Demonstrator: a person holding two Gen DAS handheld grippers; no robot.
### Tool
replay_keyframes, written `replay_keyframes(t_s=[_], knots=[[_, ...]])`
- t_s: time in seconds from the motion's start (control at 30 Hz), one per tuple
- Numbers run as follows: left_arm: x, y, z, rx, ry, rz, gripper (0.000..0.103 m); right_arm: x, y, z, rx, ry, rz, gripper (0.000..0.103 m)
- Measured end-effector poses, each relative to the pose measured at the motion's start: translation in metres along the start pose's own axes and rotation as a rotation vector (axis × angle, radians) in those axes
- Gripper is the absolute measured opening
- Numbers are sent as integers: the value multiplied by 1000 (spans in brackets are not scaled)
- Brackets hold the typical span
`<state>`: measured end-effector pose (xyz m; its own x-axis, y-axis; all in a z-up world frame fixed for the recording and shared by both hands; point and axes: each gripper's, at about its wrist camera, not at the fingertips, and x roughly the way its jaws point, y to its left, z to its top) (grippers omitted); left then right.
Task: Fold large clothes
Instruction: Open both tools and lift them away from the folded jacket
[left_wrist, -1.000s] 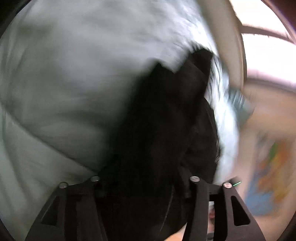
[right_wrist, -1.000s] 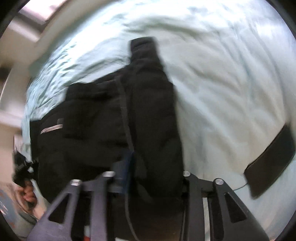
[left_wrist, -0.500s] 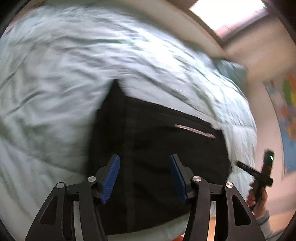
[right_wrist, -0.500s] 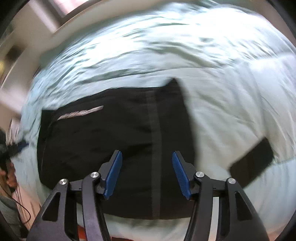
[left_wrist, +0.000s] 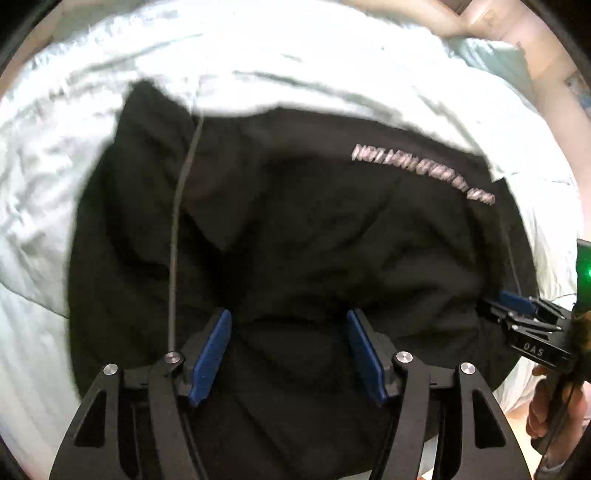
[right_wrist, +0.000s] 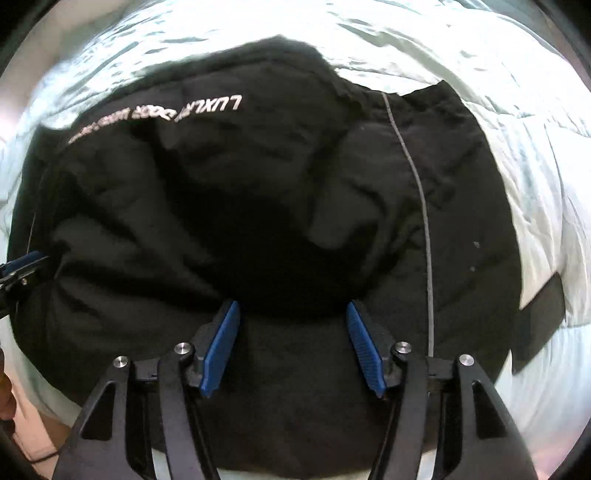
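A black garment (left_wrist: 295, 236) with a line of pale lettering and a thin grey stripe lies folded and rumpled on a pale bedspread (left_wrist: 55, 166). It also fills the right wrist view (right_wrist: 258, 206). My left gripper (left_wrist: 290, 350) is open with blue pads just above the garment's near part. My right gripper (right_wrist: 293, 345) is open the same way over the near part. The right gripper also shows at the right edge of the left wrist view (left_wrist: 517, 306), and the left gripper at the left edge of the right wrist view (right_wrist: 22, 266).
A second dark cloth piece (right_wrist: 539, 321) lies on the bedspread (right_wrist: 535, 147) to the right of the garment. A pale pillow (left_wrist: 491, 55) lies at the far right by a wall. The bed's near edge runs just below the garment.
Both grippers were shut on the hanging garment one second ago. They have let it go onto the bed, opened, and moved closer over it.
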<state>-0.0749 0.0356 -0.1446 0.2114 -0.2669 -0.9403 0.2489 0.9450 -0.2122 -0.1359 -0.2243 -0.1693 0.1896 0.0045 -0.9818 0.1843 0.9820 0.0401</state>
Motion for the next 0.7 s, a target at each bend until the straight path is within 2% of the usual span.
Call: replay_keyframes(t_s=[0.1, 0.37, 0.43, 0.57, 0.7], knots=[[-38, -11, 4, 38, -84, 6, 66, -31, -5, 1, 34, -45, 57, 63], [-126, -44, 17, 137, -230, 47, 67, -123, 5, 15, 42, -184, 92, 67], [-141, -49, 23, 148, -256, 50, 67, -143, 11, 19, 34, -212, 79, 67], [-167, -60, 30, 144, -254, 0, 67, -177, 21, 27, 32, -250, 74, 73], [-199, -72, 35, 133, -307, -18, 67, -207, 26, 30, 46, -291, 83, 73]])
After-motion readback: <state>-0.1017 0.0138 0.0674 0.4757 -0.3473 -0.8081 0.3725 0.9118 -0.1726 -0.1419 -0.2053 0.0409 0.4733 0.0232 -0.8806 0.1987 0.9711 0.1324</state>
